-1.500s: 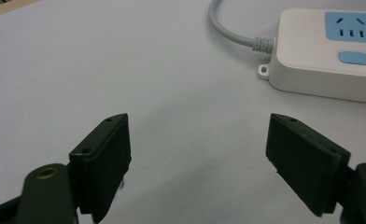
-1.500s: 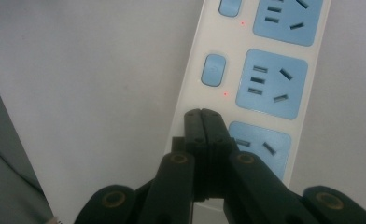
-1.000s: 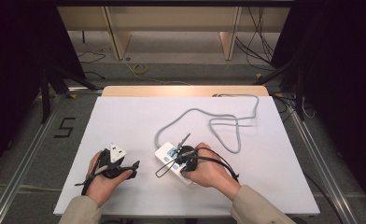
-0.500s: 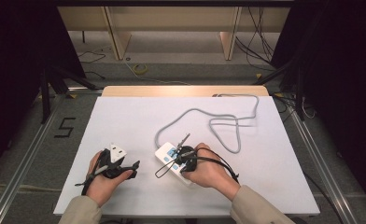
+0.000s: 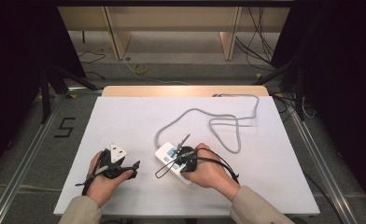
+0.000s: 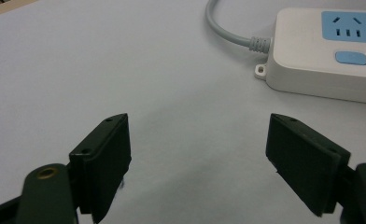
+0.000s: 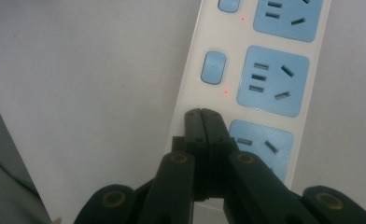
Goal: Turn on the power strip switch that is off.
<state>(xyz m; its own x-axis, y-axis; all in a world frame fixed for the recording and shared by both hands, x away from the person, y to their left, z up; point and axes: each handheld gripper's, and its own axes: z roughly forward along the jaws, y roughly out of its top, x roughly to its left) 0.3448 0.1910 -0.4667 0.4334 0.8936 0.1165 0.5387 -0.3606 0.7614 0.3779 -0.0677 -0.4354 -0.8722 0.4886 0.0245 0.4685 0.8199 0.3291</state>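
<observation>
One white table [image 5: 125,121] carries everything you are working on. The white power strip [image 5: 169,158] lies near its front edge, with its grey cable [image 5: 223,122] looping away toward the far right corner. Your right gripper [image 7: 203,113] has its jaws pressed together, tips down on the strip beside a blue switch [image 7: 214,67]. Your left gripper [image 6: 197,163] rests on bare table left of the strip, jaws wide apart, holding nothing.
</observation>
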